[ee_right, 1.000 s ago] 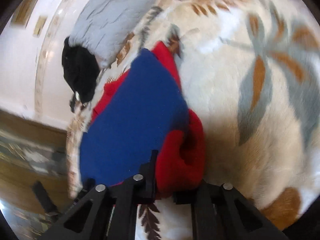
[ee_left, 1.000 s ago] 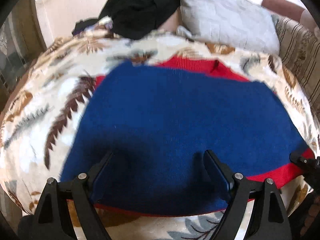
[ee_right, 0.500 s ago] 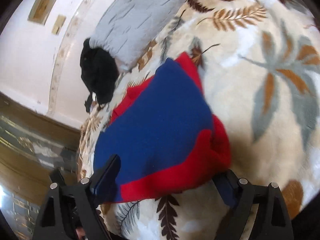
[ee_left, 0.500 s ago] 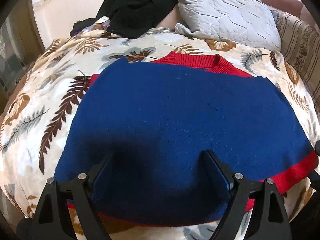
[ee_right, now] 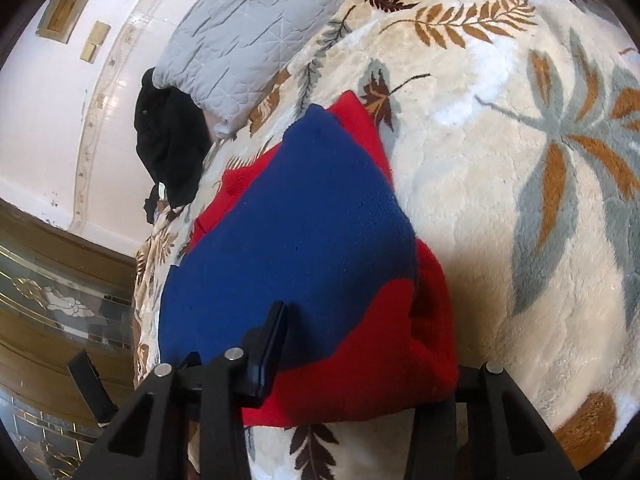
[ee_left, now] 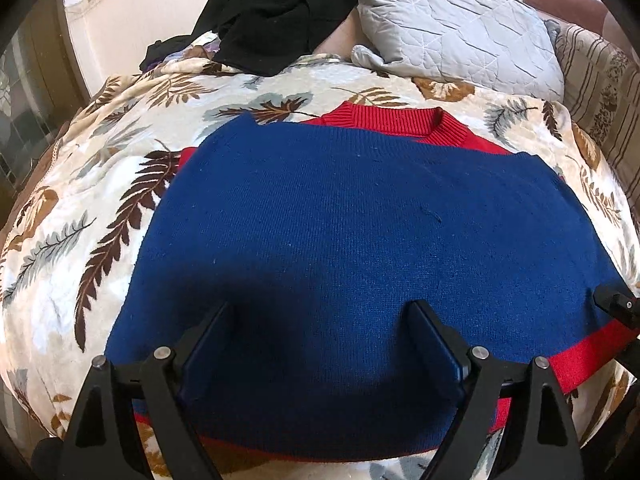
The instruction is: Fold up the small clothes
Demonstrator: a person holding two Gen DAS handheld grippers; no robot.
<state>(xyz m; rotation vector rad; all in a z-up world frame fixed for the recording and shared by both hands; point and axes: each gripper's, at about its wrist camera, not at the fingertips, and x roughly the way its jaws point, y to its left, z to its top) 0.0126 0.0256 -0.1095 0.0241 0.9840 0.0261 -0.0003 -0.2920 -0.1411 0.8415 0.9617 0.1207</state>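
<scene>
Sweater (ee_left: 360, 248) collar toward pillow (ee_left: 452, 20)

Leaf-print blanket (ee_left: 100, 184), grey pillow (ee_left: 452, 20), black clothes (ee_left: 276, 8)

The right claw (ee_right: 352, 356) is narrowing again around the red hem (ee_right: 360, 364) of the sweater, after spreading wide half a second ago. The left claw (ee_left: 320, 344) is creeping slightly forward over the blue sweater (ee_left: 352, 240).

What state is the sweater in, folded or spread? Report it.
Folded partway: the sweater's blue lower half lies doubled over the red chest, red collar exposed.
</scene>
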